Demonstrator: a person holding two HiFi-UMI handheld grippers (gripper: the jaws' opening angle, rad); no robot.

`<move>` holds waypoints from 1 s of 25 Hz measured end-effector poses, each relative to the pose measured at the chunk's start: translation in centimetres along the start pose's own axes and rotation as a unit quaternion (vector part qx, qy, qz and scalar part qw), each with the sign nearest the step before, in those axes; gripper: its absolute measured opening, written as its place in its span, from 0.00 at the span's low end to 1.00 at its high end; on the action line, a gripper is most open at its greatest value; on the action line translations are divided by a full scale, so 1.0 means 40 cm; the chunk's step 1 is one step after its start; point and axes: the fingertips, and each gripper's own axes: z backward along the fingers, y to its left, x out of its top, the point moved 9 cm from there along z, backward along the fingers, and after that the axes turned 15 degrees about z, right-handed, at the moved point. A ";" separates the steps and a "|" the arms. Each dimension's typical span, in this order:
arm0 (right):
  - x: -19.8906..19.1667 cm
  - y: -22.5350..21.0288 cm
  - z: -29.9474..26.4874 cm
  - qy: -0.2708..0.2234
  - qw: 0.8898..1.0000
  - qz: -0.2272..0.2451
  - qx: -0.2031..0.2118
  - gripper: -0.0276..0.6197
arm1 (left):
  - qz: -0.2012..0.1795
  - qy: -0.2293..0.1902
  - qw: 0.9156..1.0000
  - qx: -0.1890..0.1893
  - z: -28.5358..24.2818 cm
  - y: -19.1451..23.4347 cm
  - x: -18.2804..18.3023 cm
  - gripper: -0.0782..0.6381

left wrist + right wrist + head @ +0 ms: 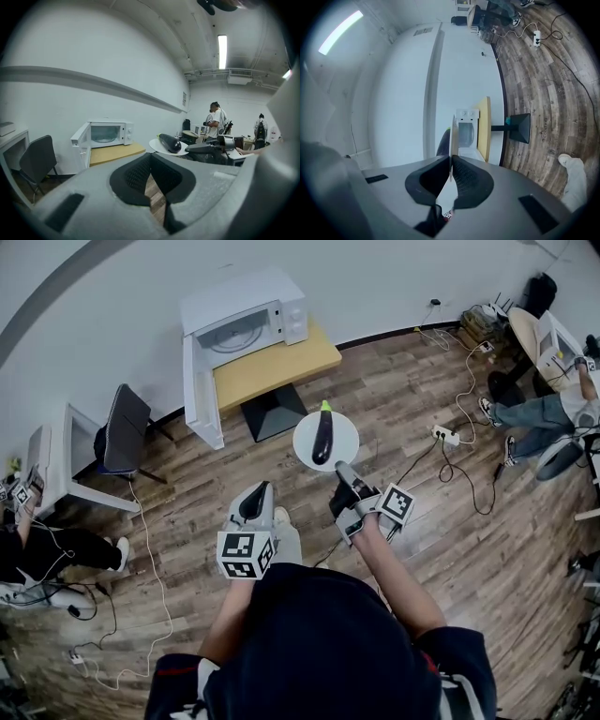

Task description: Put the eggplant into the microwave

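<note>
The right gripper (339,470) is clamped on the near rim of a white plate (344,424); in the right gripper view the thin rim stands edge-on between the two dark pads, which press on it from both sides. The eggplant (322,437) lies on this plate, dark purple, with its green stem end pointing to the far side; it does not touch the jaws. The plate is held in the air above the wooden floor (422,549), on the near side of the table (277,367) and a little to its right.

The left gripper (258,495) is just to the left of the right one and nearer to the person; its jaws are together with nothing between them, and it stays apart from the plate.

Farther away the microwave (248,315) sits on the left part of the yellow table top, against the white wall; its door (201,395) hangs wide open on the left side, and the glass turntable shows inside the chamber. A dark chair (122,432) stands to the left of the table; a power strip (445,435) with cables lies on the floor to the right.
</note>
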 end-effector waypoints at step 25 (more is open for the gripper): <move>0.111 0.014 -0.524 0.002 1.000 0.008 -0.012 0.08 | 0.011 0.001 1.000 -0.011 -0.320 0.329 0.273 0.13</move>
